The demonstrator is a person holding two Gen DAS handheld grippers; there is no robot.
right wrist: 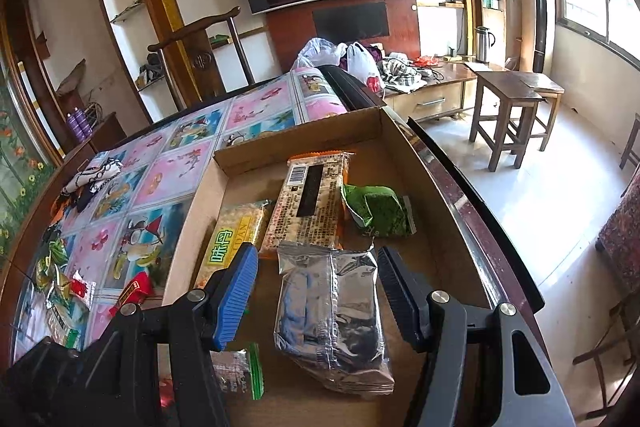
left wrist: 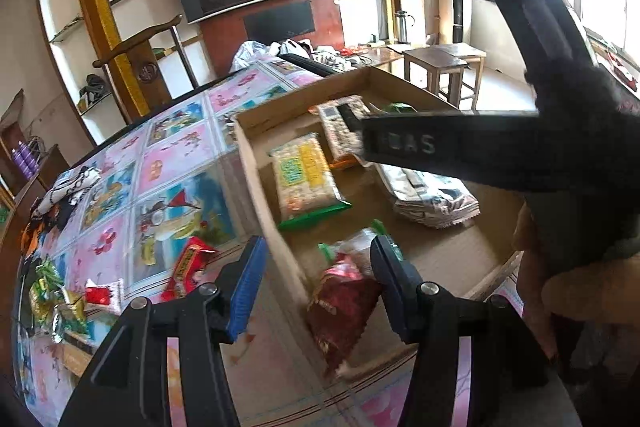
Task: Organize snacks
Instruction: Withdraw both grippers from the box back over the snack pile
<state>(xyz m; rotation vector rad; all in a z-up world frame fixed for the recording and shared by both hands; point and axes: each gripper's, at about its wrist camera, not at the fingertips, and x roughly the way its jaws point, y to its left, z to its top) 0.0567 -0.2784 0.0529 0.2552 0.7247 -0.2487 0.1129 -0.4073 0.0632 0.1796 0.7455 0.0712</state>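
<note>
Snacks being sorted into a shallow brown cardboard box.
Both tools released: right tool over silver foil packet; next, loose packets at nine o'clock.

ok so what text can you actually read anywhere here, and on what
"味丹" over "…DAN", its first letters unclear: yellow-and-green snack packet in the brown cardboard box.
"…DAS", start hidden: black strap in the left wrist view.
Barcode and dense print on the orange-edged beige packet: too small.
Lettering on the red wrapper on the table: blurred.
</note>
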